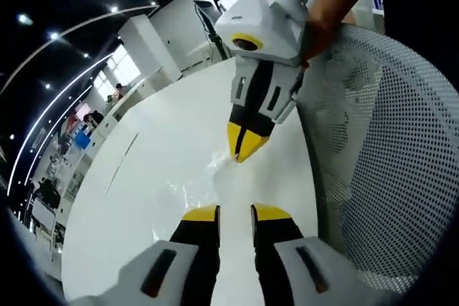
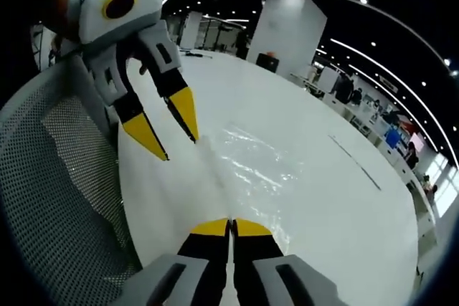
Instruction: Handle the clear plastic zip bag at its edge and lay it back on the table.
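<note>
The zip bag is a clear, glossy film, wrinkled and catching glare, lying on the smooth white table. In the right gripper view it stretches from 6 o'clock up toward 12 o'clock. The right gripper, its yellow-tipped black jaws closed together, pinches the bag's near edge. The left gripper hangs at 11 o'clock with jaws spread apart, holding nothing. A white perforated mesh chair back curves at 8 o'clock beside the table.
</note>
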{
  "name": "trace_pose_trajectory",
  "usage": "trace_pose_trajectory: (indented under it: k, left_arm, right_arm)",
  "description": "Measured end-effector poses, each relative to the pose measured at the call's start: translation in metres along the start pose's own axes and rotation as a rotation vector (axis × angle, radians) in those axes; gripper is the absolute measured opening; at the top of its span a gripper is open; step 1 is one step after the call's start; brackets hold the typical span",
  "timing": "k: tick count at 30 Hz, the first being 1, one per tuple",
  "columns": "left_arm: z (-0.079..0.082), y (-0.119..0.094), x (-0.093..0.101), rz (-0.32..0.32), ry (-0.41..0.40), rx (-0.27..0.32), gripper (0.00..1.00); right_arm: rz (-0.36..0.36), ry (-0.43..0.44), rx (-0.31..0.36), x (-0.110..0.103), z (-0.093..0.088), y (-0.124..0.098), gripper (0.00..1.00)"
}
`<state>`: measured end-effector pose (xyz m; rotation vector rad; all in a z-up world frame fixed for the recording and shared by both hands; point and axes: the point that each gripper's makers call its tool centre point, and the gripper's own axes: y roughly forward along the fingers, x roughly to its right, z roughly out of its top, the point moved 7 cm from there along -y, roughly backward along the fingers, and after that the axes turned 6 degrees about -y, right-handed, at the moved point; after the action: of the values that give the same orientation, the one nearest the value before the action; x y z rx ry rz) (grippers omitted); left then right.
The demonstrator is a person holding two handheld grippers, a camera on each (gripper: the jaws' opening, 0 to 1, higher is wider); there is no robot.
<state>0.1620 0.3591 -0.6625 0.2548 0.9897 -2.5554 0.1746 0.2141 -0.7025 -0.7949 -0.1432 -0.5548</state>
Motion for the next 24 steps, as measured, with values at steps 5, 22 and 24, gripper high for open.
trace_pose_trajectory:
  k: [5,22,24]
  left_arm:
    - [0.007,0.002,-0.001,-0.004,0.025,0.009,0.15]
    - [0.022,0.008,-0.005,-0.016,0.093,0.009,0.16]
    - [0.023,0.008,-0.006,-0.015,0.098,0.011,0.17]
  right_arm:
    - [-0.013,0.011,0.005,0.001,0.000,0.001,0.00]
    - [-0.032,0.018,0.017,0.000,0.003,-0.001,0.00]
    - [-0.031,0.015,0.015,0.000,0.003,-0.002,0.00]
